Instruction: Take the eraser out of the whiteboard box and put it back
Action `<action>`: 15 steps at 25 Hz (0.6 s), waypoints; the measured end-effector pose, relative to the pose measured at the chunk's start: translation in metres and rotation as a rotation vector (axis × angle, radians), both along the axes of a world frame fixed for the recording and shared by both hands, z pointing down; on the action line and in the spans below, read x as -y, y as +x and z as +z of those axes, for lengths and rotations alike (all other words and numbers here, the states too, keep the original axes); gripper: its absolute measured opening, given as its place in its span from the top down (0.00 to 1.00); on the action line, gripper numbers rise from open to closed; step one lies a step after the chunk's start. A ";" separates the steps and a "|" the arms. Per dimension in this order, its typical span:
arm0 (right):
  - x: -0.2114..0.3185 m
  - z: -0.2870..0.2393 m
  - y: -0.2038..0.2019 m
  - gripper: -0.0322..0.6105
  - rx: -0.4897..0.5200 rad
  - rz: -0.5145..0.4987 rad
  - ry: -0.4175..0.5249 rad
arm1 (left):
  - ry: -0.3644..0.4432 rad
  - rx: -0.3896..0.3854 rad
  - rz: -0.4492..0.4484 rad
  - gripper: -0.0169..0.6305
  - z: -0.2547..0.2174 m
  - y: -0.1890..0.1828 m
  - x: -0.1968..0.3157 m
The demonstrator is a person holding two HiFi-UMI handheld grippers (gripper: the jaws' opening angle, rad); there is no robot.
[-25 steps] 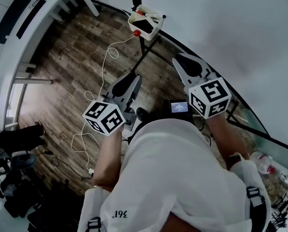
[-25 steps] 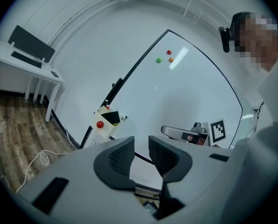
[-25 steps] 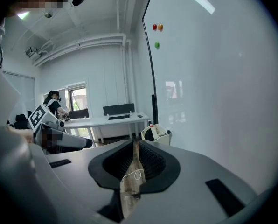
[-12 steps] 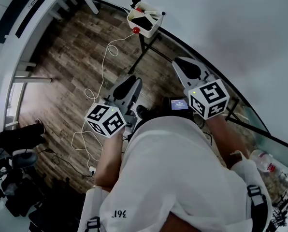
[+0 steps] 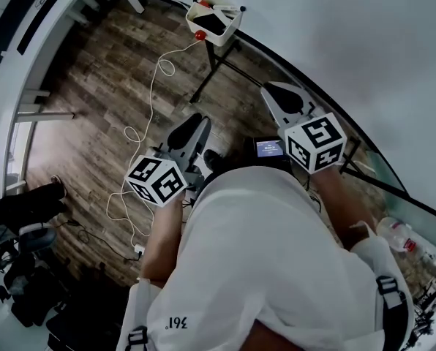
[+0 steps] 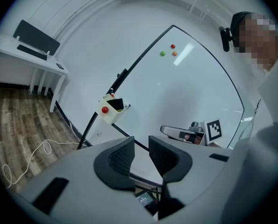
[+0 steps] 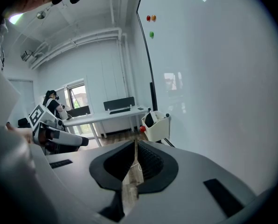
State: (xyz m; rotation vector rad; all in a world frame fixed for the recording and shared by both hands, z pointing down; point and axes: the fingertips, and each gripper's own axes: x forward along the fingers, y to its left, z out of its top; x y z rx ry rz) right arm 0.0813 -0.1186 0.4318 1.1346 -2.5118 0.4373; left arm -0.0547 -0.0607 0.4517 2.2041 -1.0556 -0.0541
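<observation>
Sitting inside the whiteboard box (image 5: 229, 39) at the frame's top, the black eraser (image 5: 211, 23) is stowed there, well apart from the person. The left tool (image 6: 140, 148) has its jaws apart and empty. The right tool (image 7: 135, 150) is closing on nothing, seemingly idle before any reach.

Bright room with white walls (image 6: 83, 36). Ahead of the left claw (image 6: 140, 143) and to its right stands a large whiteboard (image 6: 190, 97), catching a strip of ceiling light. Far to the claw's left, a white desk (image 6: 34, 59) stands against the wall on a dark wood-plank floor (image 6: 17, 120). A daylit window (image 7: 77, 93) sits beside the desk.
</observation>
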 end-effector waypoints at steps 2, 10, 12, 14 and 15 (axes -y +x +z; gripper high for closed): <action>-0.001 0.001 -0.001 0.89 0.007 -0.006 -0.005 | -0.007 0.001 0.000 0.82 0.002 0.000 -0.002; -0.002 0.000 -0.007 0.91 0.009 -0.038 0.009 | -0.026 0.000 0.007 0.82 0.007 0.003 -0.006; -0.003 0.000 -0.009 0.91 0.005 -0.045 0.015 | -0.027 0.000 0.008 0.82 0.008 0.003 -0.007; -0.004 -0.001 -0.010 0.91 0.000 -0.052 0.017 | -0.028 -0.001 0.007 0.82 0.008 0.003 -0.008; -0.004 -0.001 -0.011 0.91 -0.002 -0.054 0.017 | -0.028 -0.001 0.007 0.82 0.007 0.002 -0.008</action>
